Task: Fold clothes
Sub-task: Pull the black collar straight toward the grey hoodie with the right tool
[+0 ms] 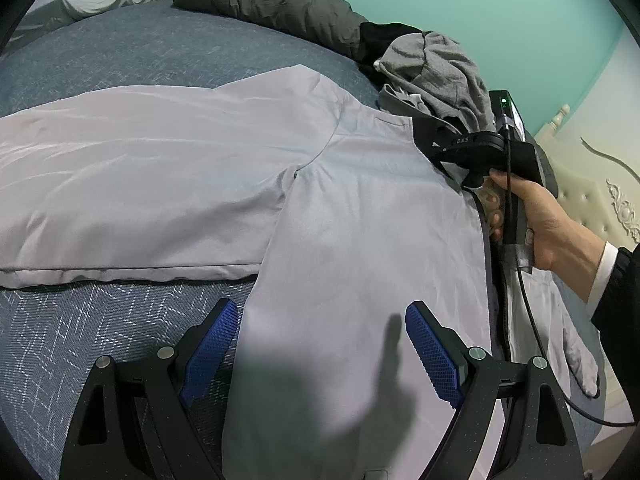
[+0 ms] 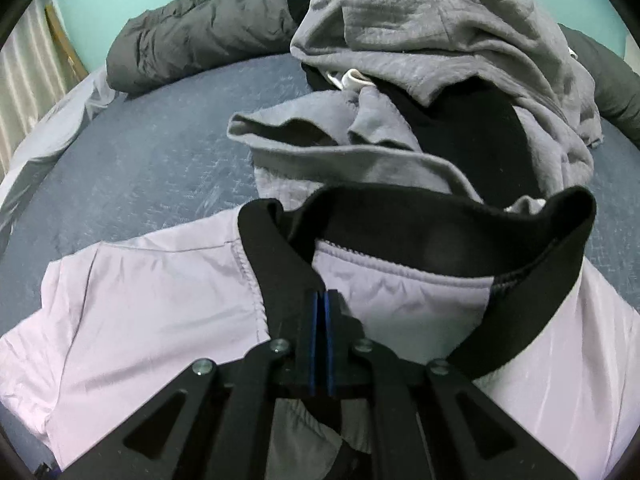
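Sleeve point(image 1: 132, 184) at left laid out flat across the blue bedspread point(image 1: 80, 340), not yet folded in. Left gripper point(image 1: 322, 344) spread wide over the pale lilac jacket point(image 1: 360, 240), gripping nothing. Right gripper point(image 2: 321, 300) pinched tight at the black collar point(image 2: 520, 300); grey heap point(image 2: 440, 40) beyond untouched, so folding barely begun.

The right gripper point(image 2: 321, 300) is clamped on the black collar point(image 2: 276, 252) of the lilac jacket point(image 2: 152, 304); grey clothes point(image 2: 420, 40) lie beyond.
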Demonstrator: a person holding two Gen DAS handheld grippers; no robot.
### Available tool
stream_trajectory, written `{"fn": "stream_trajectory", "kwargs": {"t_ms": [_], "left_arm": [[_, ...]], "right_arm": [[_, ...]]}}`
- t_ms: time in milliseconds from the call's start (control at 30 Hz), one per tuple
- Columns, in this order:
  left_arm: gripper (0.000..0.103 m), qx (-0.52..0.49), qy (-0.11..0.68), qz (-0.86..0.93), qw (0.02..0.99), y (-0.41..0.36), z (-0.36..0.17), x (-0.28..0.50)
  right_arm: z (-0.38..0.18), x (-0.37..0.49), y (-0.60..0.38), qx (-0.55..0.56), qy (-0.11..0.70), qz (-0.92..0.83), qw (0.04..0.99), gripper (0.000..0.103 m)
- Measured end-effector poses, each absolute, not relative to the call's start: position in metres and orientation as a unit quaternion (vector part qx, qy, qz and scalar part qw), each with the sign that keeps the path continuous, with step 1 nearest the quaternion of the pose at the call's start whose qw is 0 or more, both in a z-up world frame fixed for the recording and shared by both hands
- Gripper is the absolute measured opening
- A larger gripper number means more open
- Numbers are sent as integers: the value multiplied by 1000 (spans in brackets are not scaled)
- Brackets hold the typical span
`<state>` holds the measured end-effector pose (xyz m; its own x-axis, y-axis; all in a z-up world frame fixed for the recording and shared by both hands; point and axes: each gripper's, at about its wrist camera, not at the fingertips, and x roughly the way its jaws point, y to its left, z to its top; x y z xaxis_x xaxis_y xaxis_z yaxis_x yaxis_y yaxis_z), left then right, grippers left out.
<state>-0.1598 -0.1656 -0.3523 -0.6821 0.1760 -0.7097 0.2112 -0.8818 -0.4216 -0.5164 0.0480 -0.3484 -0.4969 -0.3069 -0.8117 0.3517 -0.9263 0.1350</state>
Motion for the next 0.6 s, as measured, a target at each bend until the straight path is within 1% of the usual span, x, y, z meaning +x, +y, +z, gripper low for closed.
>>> {"fn": "stream_trajectory", "kwargs": {"t_ms": [133,233,300,467,533,600], "left_arm": [[89,398,246,-884,10,-167,-353,-160],[89,398,246,-884,10,-166,-352,-160],[89,398,245,-884,11,-166,-352,-160],[89,398,244,-884,13,-165,-352,-160],[89,398,242,-885,13,-164,-352,-159],[89,399,240,-885,14,-164,-352,-160]], "right_arm": [[-337,-513,63,447,4,-877,179,4],[-323,-507,81,424,-15,-889,171,6],[-314,-494,90,409,-12,-893,185,7],[-311,-459,87,419,1,-872,253,7],[-315,-446,78,428,19,-861,272,7],[-331,-439,70,451,47,-850,269,7]]}}
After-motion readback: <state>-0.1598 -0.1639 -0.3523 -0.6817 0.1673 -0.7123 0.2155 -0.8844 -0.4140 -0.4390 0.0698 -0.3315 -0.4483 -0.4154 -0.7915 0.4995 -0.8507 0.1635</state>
